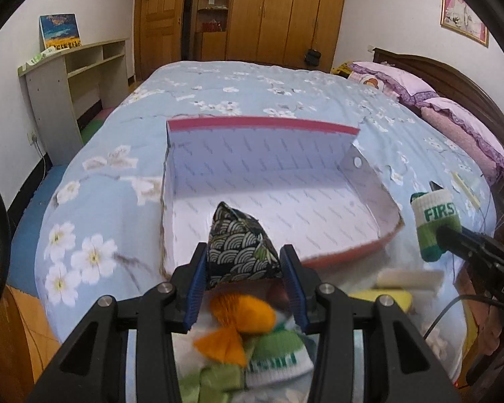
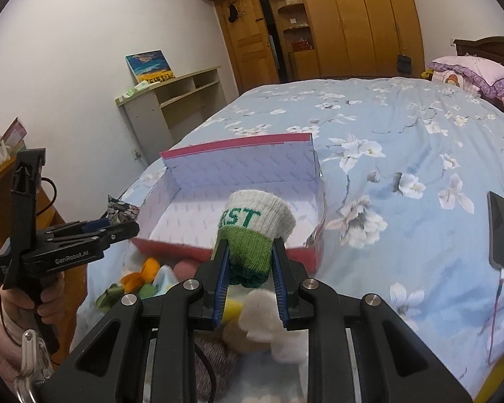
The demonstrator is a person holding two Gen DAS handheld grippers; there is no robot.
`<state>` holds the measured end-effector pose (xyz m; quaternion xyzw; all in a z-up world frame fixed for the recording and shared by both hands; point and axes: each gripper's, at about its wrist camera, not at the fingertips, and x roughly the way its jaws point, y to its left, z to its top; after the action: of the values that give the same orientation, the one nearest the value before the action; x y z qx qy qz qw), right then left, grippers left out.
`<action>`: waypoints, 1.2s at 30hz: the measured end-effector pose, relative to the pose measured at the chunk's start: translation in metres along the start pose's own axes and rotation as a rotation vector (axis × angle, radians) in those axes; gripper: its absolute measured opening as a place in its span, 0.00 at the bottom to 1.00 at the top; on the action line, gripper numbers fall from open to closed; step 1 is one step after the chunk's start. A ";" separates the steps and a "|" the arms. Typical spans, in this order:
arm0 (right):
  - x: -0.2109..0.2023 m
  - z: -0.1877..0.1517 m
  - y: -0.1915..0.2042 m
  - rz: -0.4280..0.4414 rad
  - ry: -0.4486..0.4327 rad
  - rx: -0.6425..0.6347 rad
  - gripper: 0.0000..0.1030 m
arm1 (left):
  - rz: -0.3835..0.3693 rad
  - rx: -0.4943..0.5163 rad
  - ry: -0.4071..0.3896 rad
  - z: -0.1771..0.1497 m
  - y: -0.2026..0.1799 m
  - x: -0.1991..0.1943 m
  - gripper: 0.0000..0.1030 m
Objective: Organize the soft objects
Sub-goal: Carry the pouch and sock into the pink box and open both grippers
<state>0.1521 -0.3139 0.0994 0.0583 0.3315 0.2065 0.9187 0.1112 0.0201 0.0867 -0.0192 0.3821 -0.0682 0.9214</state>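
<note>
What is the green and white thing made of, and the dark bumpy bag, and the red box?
The sock in the right tool looks like knitted yarn: ribbed loops, fuzzy matte surface. The bean bag in the left tool looks like printed woven cloth with sewn corners; its filling is hidden. The box looks like thin cardboard, its torn edge bending.

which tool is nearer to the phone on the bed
Right. The right tool, holding the green-and-white sock, is on the phone's side of the box; the left tool is beyond the box's opposite side.
</note>
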 end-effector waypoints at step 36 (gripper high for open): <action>0.118 0.063 -0.014 -0.070 0.084 -0.036 0.24 | 0.007 -0.006 0.129 0.065 0.026 0.123 0.44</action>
<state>0.2795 -0.2756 0.0756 0.0213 0.3677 0.1823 0.9116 0.2462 0.0275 0.0444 -0.0161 0.4411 -0.0650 0.8949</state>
